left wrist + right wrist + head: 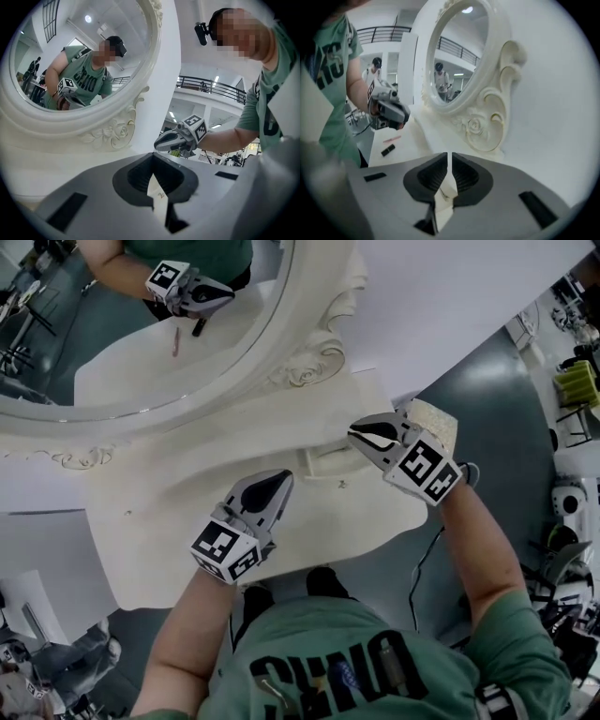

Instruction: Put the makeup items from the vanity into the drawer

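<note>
Your right fingers (465,174) stand a narrow slit apart and hold nothing. Your left fingers (140,174) meet at the tips and are also bare. A black lipstick (387,150) and a pink stick (392,138) lie flat on the vanity (319,521), well ahead and to the left of your right gripper (358,432), below your left gripper (279,482). They are roughly parallel, with their long axes slanting across your right fingers' line. The left gripper is much nearer, so I'd judge the next pick is its job: spread those fingers and come down across the lipstick's narrow width.
</note>
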The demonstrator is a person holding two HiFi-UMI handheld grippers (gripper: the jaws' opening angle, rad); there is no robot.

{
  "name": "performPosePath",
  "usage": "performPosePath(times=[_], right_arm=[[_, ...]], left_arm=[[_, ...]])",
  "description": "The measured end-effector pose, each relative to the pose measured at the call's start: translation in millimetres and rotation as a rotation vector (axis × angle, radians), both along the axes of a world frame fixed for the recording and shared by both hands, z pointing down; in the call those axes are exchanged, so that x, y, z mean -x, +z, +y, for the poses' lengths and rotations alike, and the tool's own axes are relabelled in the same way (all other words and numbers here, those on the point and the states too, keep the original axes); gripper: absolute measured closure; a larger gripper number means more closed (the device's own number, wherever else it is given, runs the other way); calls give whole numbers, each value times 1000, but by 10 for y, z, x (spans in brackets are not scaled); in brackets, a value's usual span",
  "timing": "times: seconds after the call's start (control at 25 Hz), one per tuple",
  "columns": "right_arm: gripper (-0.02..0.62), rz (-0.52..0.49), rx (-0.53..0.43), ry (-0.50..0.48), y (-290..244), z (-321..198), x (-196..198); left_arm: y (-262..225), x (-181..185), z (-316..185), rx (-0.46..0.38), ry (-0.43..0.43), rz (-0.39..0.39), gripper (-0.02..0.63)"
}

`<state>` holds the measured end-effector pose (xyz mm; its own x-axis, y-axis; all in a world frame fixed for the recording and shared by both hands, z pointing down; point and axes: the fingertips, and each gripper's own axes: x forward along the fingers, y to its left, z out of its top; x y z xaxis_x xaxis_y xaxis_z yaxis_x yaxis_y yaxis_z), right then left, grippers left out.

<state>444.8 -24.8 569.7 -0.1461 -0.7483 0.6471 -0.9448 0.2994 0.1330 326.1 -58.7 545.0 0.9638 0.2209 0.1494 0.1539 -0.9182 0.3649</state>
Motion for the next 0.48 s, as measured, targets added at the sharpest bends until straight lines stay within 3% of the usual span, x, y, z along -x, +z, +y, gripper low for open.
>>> performPosePath(times=[0.24,0.48], right_arm=[[572,-114,-266,140,-1095,79,88],[578,-209,-416,132,-1756,10,651]], left_arm=[[-533,469,-135,-25,-47,46,598],[-1097,1110,-341,-83,-118,94,598]])
